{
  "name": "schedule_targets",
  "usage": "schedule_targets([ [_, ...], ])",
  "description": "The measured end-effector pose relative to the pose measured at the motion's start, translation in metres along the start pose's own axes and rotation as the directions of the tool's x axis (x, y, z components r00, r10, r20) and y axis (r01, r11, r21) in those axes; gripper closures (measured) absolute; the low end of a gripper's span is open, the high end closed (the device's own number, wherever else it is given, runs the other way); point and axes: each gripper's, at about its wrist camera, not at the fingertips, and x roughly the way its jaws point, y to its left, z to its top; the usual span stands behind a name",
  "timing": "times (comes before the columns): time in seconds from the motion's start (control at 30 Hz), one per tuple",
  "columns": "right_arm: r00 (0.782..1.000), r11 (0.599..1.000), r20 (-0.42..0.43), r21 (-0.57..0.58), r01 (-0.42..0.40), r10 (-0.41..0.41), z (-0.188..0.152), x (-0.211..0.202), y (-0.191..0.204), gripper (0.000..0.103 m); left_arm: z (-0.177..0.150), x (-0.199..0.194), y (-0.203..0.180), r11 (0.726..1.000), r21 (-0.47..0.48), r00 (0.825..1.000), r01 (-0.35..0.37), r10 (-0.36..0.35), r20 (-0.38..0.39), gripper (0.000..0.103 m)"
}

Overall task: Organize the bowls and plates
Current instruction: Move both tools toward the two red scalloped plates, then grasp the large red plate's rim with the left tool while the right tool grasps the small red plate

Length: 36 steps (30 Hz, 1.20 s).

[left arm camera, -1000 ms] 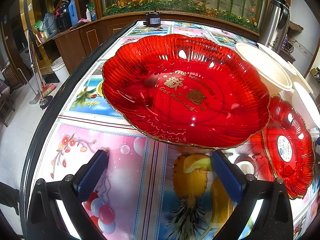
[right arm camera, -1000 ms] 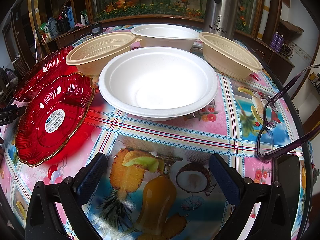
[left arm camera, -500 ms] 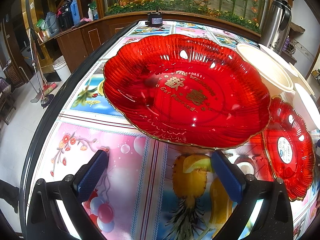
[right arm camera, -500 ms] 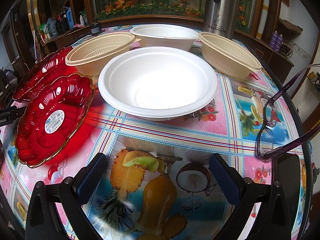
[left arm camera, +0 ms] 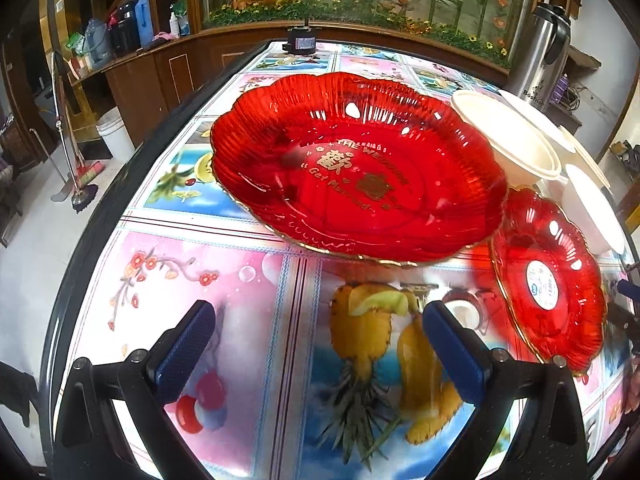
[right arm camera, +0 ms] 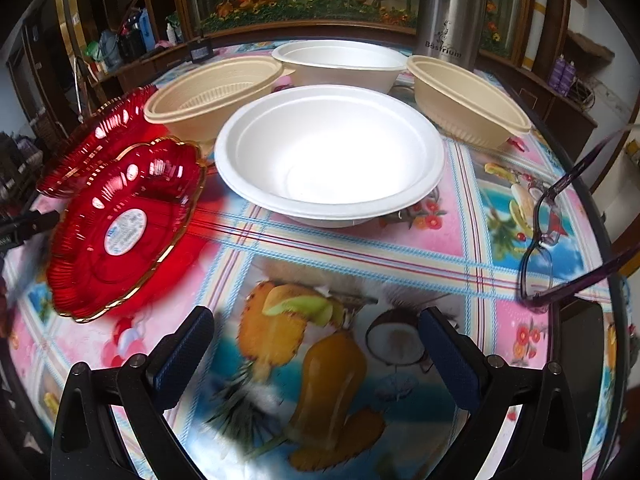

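Behind everything runs a long fish tank with orange flowers, and in front of it stands a round worktop (right arm camera: pixel 460 216) covered in a bright fruit-print cloth. Nothing looks sorted yet, as far as can be judged: every dish sits separately, none stacked.

Taking the front white bowl (right arm camera: pixel 330 152) as the landmark: it is wide, shallow, plain white and empty, near the middle of the worktop. Directly behind it is a second white bowl (right arm camera: pixel 340 62). Behind and to its left sits a ribbed beige bowl (right arm camera: pixel 214 88), and behind to its right a matching beige bowl (right arm camera: pixel 466 98). To its left lies a small red plate (right arm camera: pixel 124 228), scalloped, gold-rimmed, with a round sticker at its centre. Further left is a large red plate (left arm camera: pixel 356 168), glossy and ribbed, with gold lettering.

The left gripper (left arm camera: pixel 316 344) hangs above the cloth just in front of the large red plate, jaws spread wide, holding nothing. The right gripper (right arm camera: pixel 314 342) hangs in front of the white bowl, also spread wide and empty. All stacking of plates and bowls remains to be done.
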Motion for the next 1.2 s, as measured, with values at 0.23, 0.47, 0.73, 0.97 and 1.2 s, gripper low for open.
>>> schedule_targets([
  [0.23, 0.999, 1.0, 0.044, -0.011, -0.018, 0.018, 0.0, -0.024, 0.0, 0.0, -0.006, -0.021, 0.004, 1.0, 0.001, 1.0, -0.013, 0.013, 0.026, 0.0],
  [0.47, 0.993, 0.998, 0.1, -0.034, -0.059, 0.062, 0.007, -0.049, 0.01, 0.0, -0.007, -0.045, 0.01, 1.0, -0.003, 0.997, 0.012, -0.012, 0.071, 0.0],
  [0.73, 0.982, 0.988, 0.11, -0.024, -0.152, 0.154, 0.02, -0.059, 0.02, 0.0, -0.004, -0.055, 0.022, 1.0, -0.023, 0.997, 0.02, -0.018, 0.077, 0.0],
  [0.97, 0.964, 0.969, 0.103, -0.03, -0.244, 0.246, 0.034, -0.06, 0.034, 0.0, -0.001, -0.057, 0.029, 0.999, -0.024, 0.997, 0.023, -0.021, 0.077, 0.0],
  [1.2, 0.942, 0.945, 0.067, -0.02, -0.327, 0.328, 0.047, -0.054, 0.047, 0.0, 0.006, -0.056, 0.037, 1.0, -0.011, 0.997, 0.026, -0.025, 0.066, 0.0],
])
